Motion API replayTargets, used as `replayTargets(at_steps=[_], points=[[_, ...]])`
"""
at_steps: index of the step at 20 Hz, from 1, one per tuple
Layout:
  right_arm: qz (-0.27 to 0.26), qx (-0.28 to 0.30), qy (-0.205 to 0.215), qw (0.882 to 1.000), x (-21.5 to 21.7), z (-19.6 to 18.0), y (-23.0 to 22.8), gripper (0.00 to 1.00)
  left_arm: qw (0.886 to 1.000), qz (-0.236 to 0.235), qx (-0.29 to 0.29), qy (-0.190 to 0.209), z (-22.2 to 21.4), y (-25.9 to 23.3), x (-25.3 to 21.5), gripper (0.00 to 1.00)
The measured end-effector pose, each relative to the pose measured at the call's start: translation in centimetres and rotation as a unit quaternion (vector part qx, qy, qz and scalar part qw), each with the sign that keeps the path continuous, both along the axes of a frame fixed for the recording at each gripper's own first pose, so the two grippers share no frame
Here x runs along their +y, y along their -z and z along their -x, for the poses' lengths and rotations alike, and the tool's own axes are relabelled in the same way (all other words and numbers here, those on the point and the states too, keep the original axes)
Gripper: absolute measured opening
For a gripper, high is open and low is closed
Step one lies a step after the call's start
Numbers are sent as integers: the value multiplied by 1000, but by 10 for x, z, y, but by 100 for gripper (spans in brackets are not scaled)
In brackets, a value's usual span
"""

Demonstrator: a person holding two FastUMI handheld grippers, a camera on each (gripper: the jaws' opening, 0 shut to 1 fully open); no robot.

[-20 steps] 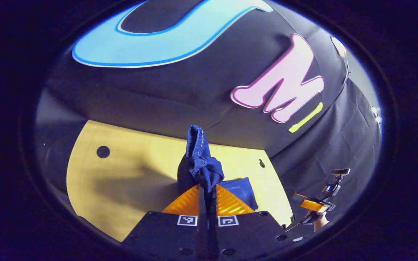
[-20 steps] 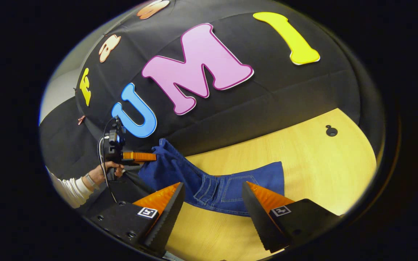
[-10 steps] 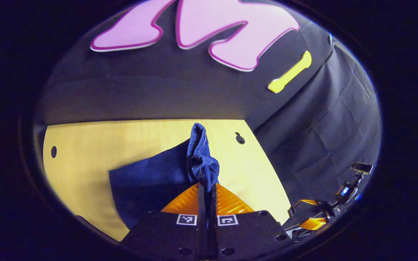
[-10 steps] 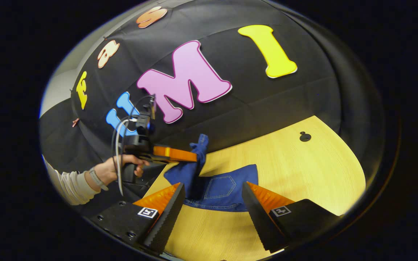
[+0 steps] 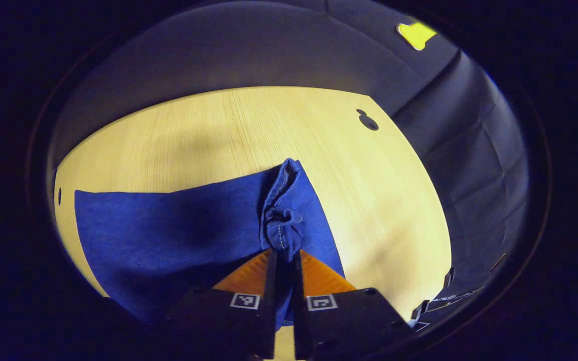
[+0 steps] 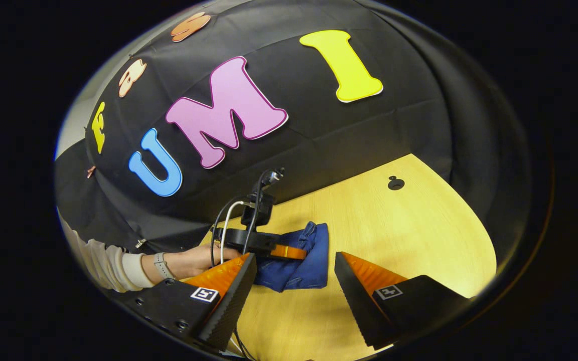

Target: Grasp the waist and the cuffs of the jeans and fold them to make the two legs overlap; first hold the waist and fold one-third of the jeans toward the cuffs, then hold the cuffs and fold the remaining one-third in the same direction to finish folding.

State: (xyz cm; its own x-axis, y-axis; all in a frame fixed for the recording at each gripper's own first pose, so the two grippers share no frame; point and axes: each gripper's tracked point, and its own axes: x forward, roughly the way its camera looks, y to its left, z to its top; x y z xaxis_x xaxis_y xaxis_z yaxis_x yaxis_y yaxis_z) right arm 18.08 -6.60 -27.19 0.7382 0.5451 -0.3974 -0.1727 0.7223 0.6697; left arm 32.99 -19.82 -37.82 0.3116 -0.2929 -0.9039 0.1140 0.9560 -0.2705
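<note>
Folding of the jeans (image 5: pixel 178 235), final third. The left tool (image 5: pixel 283 260) is clamped on a bunched edge of denim, judged to be the cuffs (image 5: pixel 283 225); both fingers press the cloth, which stands up as a puckered ridge just ahead of the tips. In the left gripper view the folded jeans lie flat on the worktop (image 5: pixel 249 125), directly under and ahead of this tool, their long axis running crosswise to its fingers and extending mostly to the view's left. In the right gripper view the jeans (image 6: pixel 301 260) appear as a compact stack near the worktop's (image 6: pixel 419 225) near-left part, with the left tool (image 6: pixel 294 251) low over them and a hand (image 6: pixel 196 260) and pale sleeve (image 6: pixel 101 260) behind it.

The right tool (image 6: pixel 294 281) has its fingers wide apart and holds nothing; the stack lies just ahead, between the lines of its two fingers but not touched by them. The left tool is thus the one engaged, and the coming move, judged from the task, turns on the held edge lying over the stack: letting go here should set the last third down on the layers below.

Against the frames of one second and half a second ago, the left tool has come down and across: the cuffs, then held high against the booth wall, are now low over the cloth, and the spread of denim seen from the right tool has shortened into a small stack. The right tool's open stance is unchanged.
</note>
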Motion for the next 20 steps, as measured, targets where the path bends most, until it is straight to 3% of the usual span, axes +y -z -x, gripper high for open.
replayTargets(at_steps=[2, 4, 5, 8, 11, 13, 15, 18, 20], points=[[1, 2, -10, 1000, 0, -5, 1, 96, 1000, -5, -13, 21, 1, 0, -14, 65], [-8, -4, -16, 1000, 1, -11, -6, 96, 999, -16, -27, 28, -2, -10, -24, 92], [-10, -8, -15, 1000, -1, -15, -10, 96, 999, -11, -38, 23, -4, -18, -30, 97], [-20, -29, -4, 999, -5, -18, -33, 96, 991, 73, -110, -18, -12, -76, -51, 97], [-4, -58, -3, 998, -10, -5, -57, 96, 974, 89, -204, -39, -2, -151, -27, 97], [31, -83, -3, 996, -11, 8, -74, 96, 961, 66, -267, -41, 27, -204, 3, 96], [99, -120, -6, 988, -13, 20, -93, 96, 945, 41, -321, -42, 67, -250, 37, 97], [161, -175, 7, 971, -9, 38, -142, 100, 916, -24, -397, -53, 149, -300, 94, 96], [183, -210, 7, 960, 1, 62, -180, 97, 895, -74, -431, -85, 216, -320, 126, 96]])
